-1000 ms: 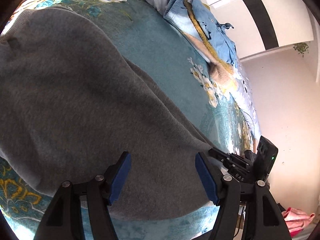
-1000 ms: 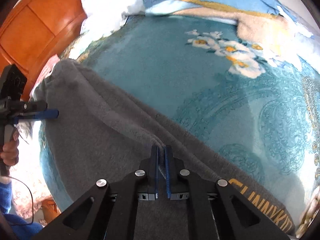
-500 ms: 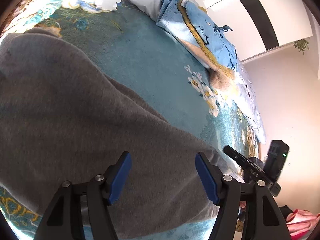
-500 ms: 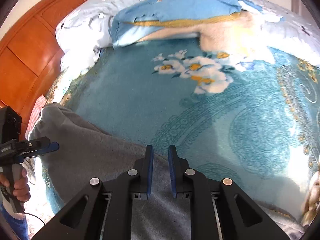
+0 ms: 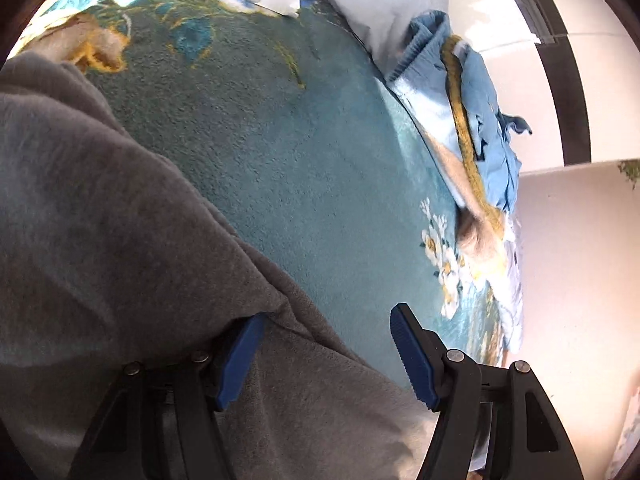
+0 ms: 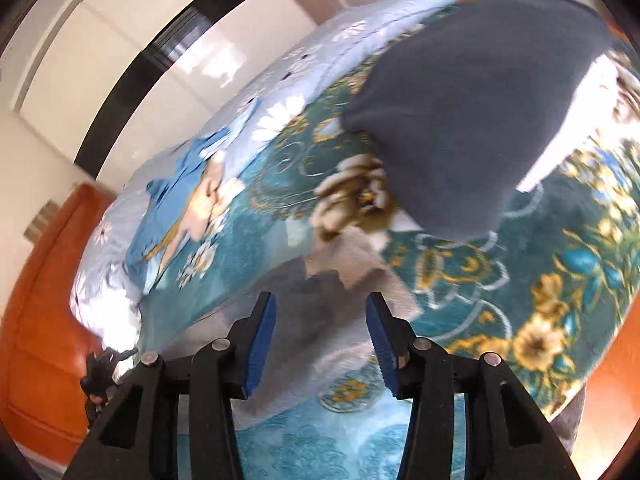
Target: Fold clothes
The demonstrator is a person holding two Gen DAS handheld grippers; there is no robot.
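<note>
Right tool (image 6: 320, 340) was pinched shut on the grey sweatshirt (image 5: 120, 220) a second ago; now its jaws stand wide, holding nothing, and it's swung toward the foot of the bed. Left tool (image 5: 324, 356) is wide too, with grey cloth bunched over one pad. The sweatshirt lies on the teal blanket (image 5: 300, 160). Farther off there's a dark garment (image 6: 480, 120), maybe next, though it's blurry.

Home bedroom, bed with teal floral blanket (image 5: 320, 168), orange wooden headboard (image 6: 44, 320)
</note>
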